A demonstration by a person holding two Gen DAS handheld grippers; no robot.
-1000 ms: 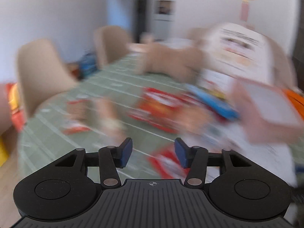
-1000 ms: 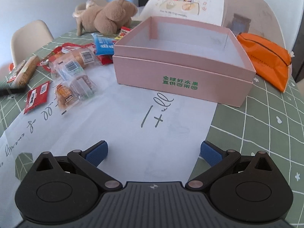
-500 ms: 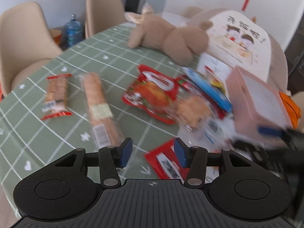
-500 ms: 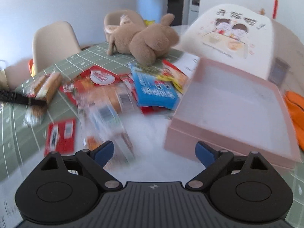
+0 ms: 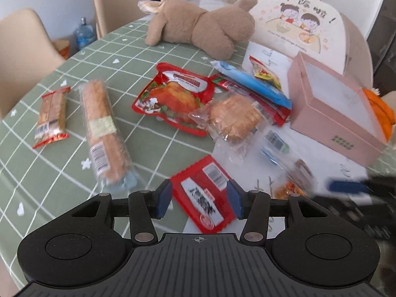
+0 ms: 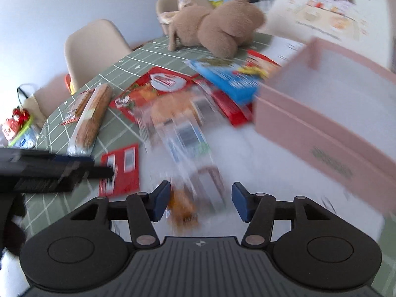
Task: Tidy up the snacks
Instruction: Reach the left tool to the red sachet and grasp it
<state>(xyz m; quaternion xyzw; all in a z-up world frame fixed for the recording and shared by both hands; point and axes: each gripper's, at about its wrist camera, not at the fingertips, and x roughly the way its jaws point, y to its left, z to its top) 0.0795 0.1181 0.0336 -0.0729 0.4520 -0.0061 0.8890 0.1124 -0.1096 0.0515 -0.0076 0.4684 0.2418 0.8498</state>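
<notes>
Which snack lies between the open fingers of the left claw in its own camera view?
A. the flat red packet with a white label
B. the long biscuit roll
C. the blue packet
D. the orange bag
A: the flat red packet lies on the table between the spread fingers of the left claw, while the long biscuit roll lies farther left.

Both grippers identical: left gripper (image 5: 199, 199) and right gripper (image 6: 201, 202) have matte black ribbed bodies, round side discs, silver pivot screws, blue finger pads (image 5: 163, 198).
</notes>
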